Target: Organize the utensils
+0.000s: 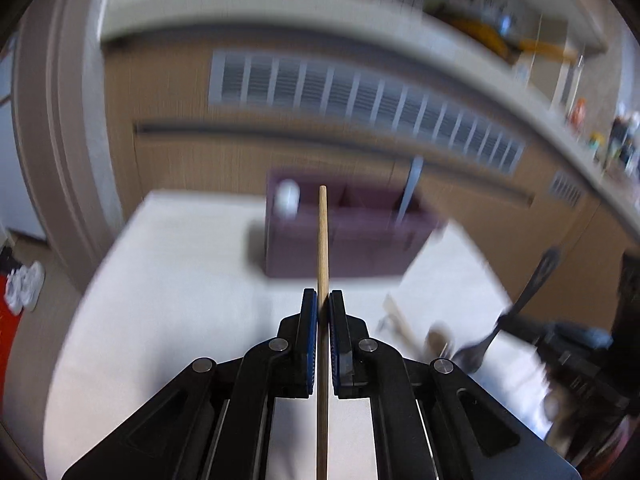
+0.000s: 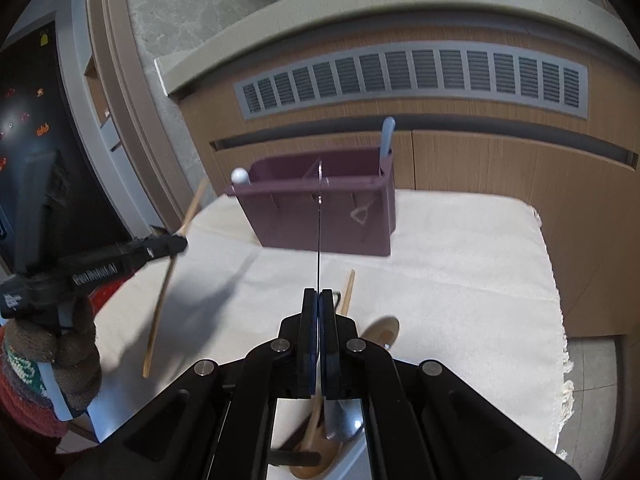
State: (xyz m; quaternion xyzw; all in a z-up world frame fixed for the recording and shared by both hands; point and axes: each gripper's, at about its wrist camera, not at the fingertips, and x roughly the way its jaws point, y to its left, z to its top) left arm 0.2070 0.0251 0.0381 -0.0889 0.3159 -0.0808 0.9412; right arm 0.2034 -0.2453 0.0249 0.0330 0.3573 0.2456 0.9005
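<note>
My left gripper (image 1: 322, 300) is shut on a wooden chopstick (image 1: 322, 240) that points up and forward, held above the table. It also shows in the right wrist view (image 2: 176, 242) with the chopstick (image 2: 160, 304) slanting through it. My right gripper (image 2: 319, 294) is shut on a thin metal utensil (image 2: 319, 224), seen edge-on, whose tip reaches toward the purple utensil caddy (image 2: 320, 216). In the left wrist view the right gripper holds a dark fork-like utensil (image 1: 516, 312) at the right. The caddy (image 1: 344, 236) holds a white-tipped utensil (image 2: 241, 176) at its left end and a pale handle (image 2: 386, 136) at its right.
A cream cloth (image 2: 460, 280) covers the table. Wooden spoons (image 2: 348, 300) and a metal spoon (image 2: 340, 420) lie on it under my right gripper. A wood cabinet with a grey vent (image 2: 420, 76) stands behind the table. The left wrist view is motion-blurred.
</note>
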